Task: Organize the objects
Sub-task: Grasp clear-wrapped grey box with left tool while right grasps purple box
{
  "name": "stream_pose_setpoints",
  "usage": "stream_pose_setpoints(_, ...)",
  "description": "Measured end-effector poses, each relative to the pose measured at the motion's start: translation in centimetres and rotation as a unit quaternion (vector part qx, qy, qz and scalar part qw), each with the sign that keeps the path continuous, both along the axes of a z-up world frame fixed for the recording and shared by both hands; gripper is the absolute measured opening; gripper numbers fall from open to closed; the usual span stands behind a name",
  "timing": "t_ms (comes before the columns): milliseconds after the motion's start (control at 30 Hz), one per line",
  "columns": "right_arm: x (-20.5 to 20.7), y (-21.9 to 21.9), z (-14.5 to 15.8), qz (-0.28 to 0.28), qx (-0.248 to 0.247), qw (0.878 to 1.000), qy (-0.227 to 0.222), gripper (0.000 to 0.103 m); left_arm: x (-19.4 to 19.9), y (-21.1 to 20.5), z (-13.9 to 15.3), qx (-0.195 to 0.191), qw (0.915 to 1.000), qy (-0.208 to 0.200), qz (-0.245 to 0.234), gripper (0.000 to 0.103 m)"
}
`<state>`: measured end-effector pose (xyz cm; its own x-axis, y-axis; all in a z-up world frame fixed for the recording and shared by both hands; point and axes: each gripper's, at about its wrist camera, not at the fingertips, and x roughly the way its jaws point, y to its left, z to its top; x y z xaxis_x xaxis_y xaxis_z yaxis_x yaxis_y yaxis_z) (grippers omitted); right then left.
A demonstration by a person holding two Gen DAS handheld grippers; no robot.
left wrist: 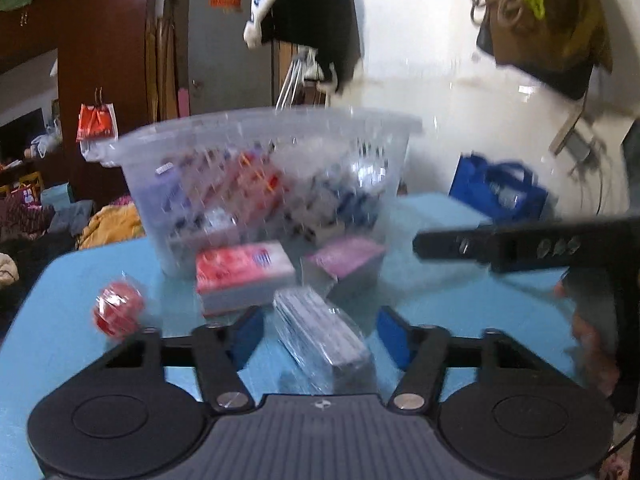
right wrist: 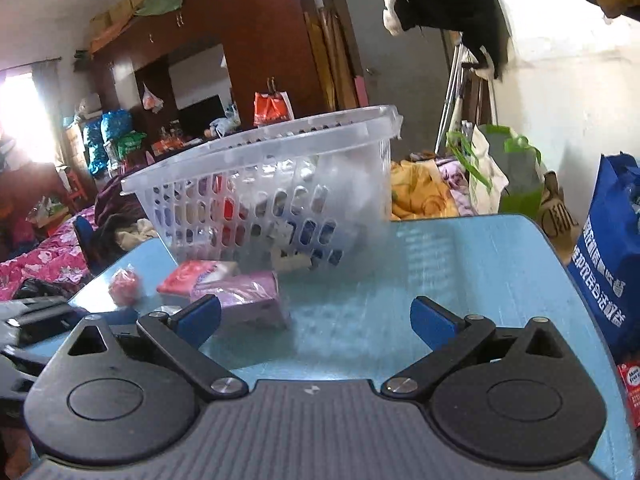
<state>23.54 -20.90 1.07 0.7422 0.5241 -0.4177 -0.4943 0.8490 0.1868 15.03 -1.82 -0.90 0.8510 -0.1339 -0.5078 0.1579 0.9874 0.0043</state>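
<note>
Clear-wrapped and grey, the flat packet lies on the blue table, its long axis running from near the camera away toward the upper left. It sits between the left gripper fingers, whose blue pads stand apart from its sides. Angled slightly downward, the right gripper is spread wide over bare tabletop beside a purple packet, facing the clear basket.

On my table: one basket; three wrapped packs, red, pink, grey; one red ball.
</note>
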Motion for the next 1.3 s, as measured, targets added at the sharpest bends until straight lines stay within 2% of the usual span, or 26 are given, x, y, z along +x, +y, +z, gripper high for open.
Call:
stream_pose_setpoints(33, -0.2, 0.0, -0.1, -0.001, 0.001, 1.000, -0.001, 0.103, 0.1, -0.1, -0.2, 0.006, 1.0000, 0.004, 0.001, 0.045)
stream_pose_setpoints(100, -0.2, -0.1, -0.4, -0.005, -0.001, 1.000, 0.004, 0.103, -0.4, 0.0, -0.1, 0.016, 0.9998, -0.003, 0.011, 0.040)
stream_pose_setpoints(167, 0.0, 0.3, -0.6, -0.001, -0.009, 1.000, 0.012, 0.103, -0.8, 0.3, 0.1, 0.030, 0.9993, -0.010, 0.018, 0.039)
stream_pose_setpoints(333, 0.2, 3.6, -0.7, 0.012, -0.069, 0.998, 0.002, 0.103, -1.4, 3.1, 1.0, 0.011, 0.9989, -0.031, 0.033, 0.038)
stream_pose_setpoints(433, 1.3, 5.7, -1.0, 0.012, -0.100, 0.995, 0.011, 0.103, -1.5, 4.5, 1.4, 0.003, 0.9986, -0.038, 0.037, 0.038)
stream_pose_setpoints(600, 2.2, 7.3, -1.4, 0.028, -0.128, 0.991, 0.012, 0.095, -1.6, 5.5, 1.2, -0.006, 0.9985, -0.047, 0.027, 0.038)
stream_pose_setpoints(767, 2.8, 6.7, -1.6, 0.041, -0.107, 0.993, 0.039, 0.085, -1.0, 6.2, 0.5, -0.027, 0.9983, -0.040, 0.032, 0.038)
stream_pose_setpoints(833, 3.1, 6.5, -1.7, 0.051, -0.094, 0.993, 0.053, 0.077, -1.1, 6.4, 0.5, -0.031, 0.9981, -0.044, 0.030, 0.038)
stream_pose_setpoints(900, 3.3, 6.5, -1.8, 0.054, -0.088, 0.993, 0.060, 0.077, -0.9, 6.3, 0.3, -0.031, 0.9984, -0.037, 0.030, 0.038)
stream_pose_setpoints(1167, 2.4, 8.3, -1.0, 0.050, -0.106, 0.993, 0.022, 0.082, -0.7, 6.5, 0.1, -0.038, 0.9987, -0.026, 0.024, 0.039)
stream_pose_setpoints(1200, 2.3, 8.3, -1.0, 0.045, -0.108, 0.993, 0.019, 0.079, -0.7, 6.5, 0.1, -0.037, 0.9987, -0.026, 0.022, 0.039)
stream_pose_setpoints(1233, 2.3, 8.1, -0.9, 0.039, -0.103, 0.994, 0.018, 0.069, -0.7, 6.5, 0.1, -0.037, 0.9987, -0.026, 0.022, 0.039)
stream_pose_setpoints(1300, 2.3, 7.4, -0.8, 0.040, -0.083, 0.996, 0.020, 0.069, -0.8, 6.5, 0.1, -0.039, 0.9986, -0.026, 0.021, 0.039)
